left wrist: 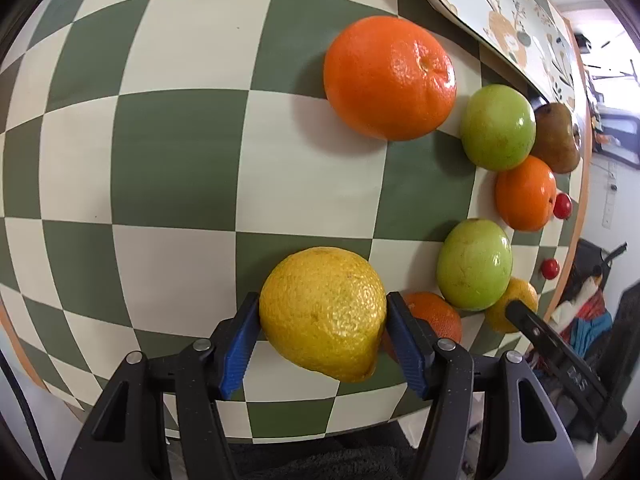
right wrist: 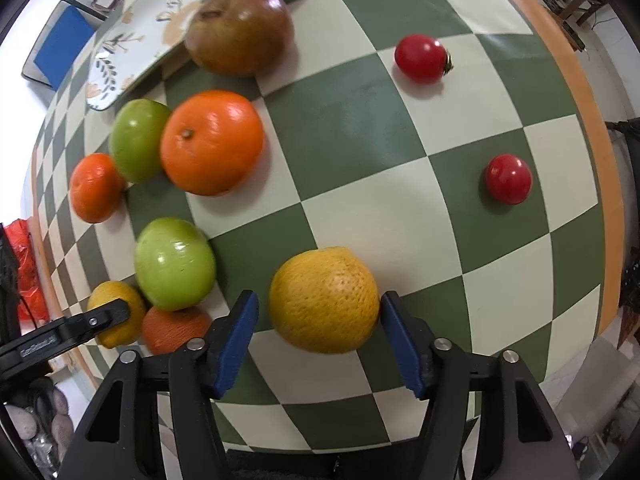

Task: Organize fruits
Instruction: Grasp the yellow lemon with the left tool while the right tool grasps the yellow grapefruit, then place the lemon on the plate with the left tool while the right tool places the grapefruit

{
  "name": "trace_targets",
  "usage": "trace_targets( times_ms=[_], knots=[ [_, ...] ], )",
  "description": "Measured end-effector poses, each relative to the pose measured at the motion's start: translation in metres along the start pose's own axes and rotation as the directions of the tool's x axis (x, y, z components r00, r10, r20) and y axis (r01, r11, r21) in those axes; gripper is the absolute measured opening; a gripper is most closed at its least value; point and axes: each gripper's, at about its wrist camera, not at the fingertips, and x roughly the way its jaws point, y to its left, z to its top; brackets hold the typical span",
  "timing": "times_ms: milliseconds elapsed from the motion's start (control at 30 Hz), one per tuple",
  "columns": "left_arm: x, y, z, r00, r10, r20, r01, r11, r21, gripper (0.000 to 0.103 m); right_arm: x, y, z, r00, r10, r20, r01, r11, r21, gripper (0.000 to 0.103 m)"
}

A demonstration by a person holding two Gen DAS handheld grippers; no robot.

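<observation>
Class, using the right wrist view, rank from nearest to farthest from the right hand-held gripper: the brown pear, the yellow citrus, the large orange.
1. Yellow citrus, between the right hand-held gripper's fingers.
2. Large orange, mid-table, left.
3. Brown pear, far side, by the tray.

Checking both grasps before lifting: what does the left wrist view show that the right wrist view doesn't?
Left only: the left tool with both pads pressed on its lemon. Right only: the right tool open, with gaps either side of the second lemon, and a blue chair. Both: oranges, green apples, tomatoes, tray.
</observation>
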Motion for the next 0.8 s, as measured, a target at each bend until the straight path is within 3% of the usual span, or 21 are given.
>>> trace_targets(
  times_ms=[267, 467, 633, 800],
  knots=[
    [0.006, 0.001, 0.011, 1.0, -0.022, 0.012, 0.022, 1.0, 0.0, 0.06, 0.016, -0.002, 0.006, 1.0, -0.008, -0.017, 0.009, 1.0, 0.022, 0.062],
    [-0.001, 0.002, 0.003, 0.998, 0.033, 0.055, -0.034, 0.999, 0.028, 0.059, 0.017, 0.003, 0.0, 1.0, -0.001, -0.024, 0.001, 1.0, -0.006, 0.061],
    [-0.017, 0.007, -0.003, 0.997, 0.017, 0.071, -0.019, 1.0, 0.018, 0.059, 0.007, 0.008, -0.01, 0.996, 0.084, -0.025, -0.085, 0.996, -0.013, 0.061],
    [-0.057, 0.002, -0.005, 0.992, -0.077, 0.103, 0.077, 0.997, 0.002, 0.059, -0.024, 0.019, -0.004, 0.984, 0.177, -0.009, -0.177, 0.983, -0.054, 0.061]
  ],
)
